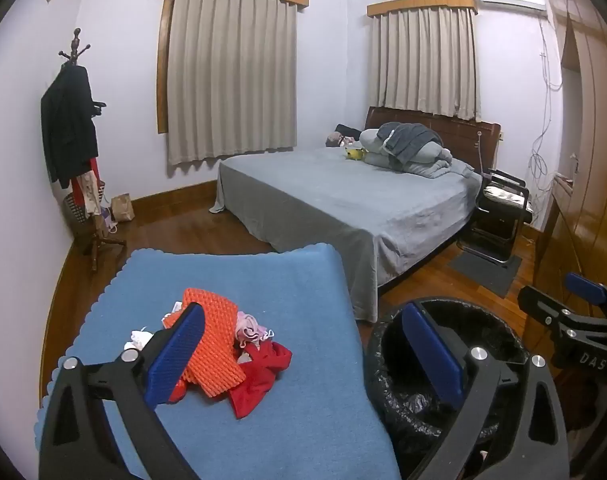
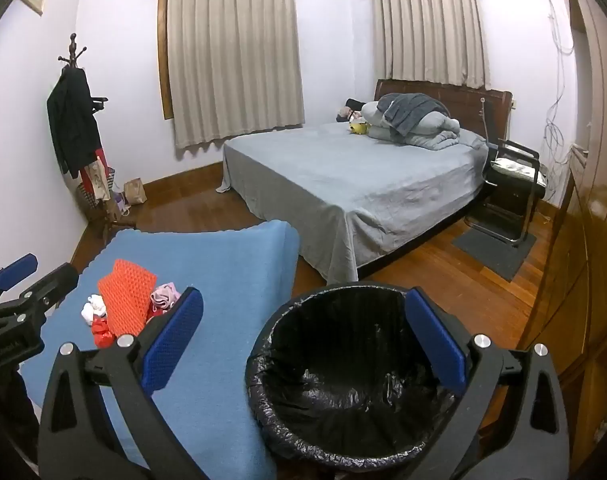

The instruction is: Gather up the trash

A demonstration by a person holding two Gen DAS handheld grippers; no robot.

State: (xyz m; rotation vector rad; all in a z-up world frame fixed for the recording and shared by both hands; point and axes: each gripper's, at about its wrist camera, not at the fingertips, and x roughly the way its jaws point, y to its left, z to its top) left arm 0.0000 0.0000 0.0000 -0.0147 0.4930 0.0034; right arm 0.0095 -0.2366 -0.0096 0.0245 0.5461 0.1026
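Observation:
A small heap of trash lies on the blue-covered table [image 1: 287, 280]: an orange foam net [image 1: 213, 340], a red wrapper [image 1: 259, 378], a pink crumpled piece [image 1: 249, 326] and white scraps [image 1: 138, 338]. My left gripper [image 1: 303, 354] hovers open just in front of the heap, holding nothing. To the right stands a round bin with a black liner [image 2: 343, 380]. My right gripper [image 2: 303, 344] hangs open above the bin's near side, also holding nothing. The same heap shows in the right wrist view, with the orange net [image 2: 129, 296] on top.
A bed with a grey cover [image 1: 343, 208] fills the room behind the table. A coat stand [image 1: 73, 140] with clothes is at the left wall, a black chair [image 1: 499, 216] beside the bed, and wooden wardrobes [image 2: 583, 260] along the right. Wood floor shows between bed and bin.

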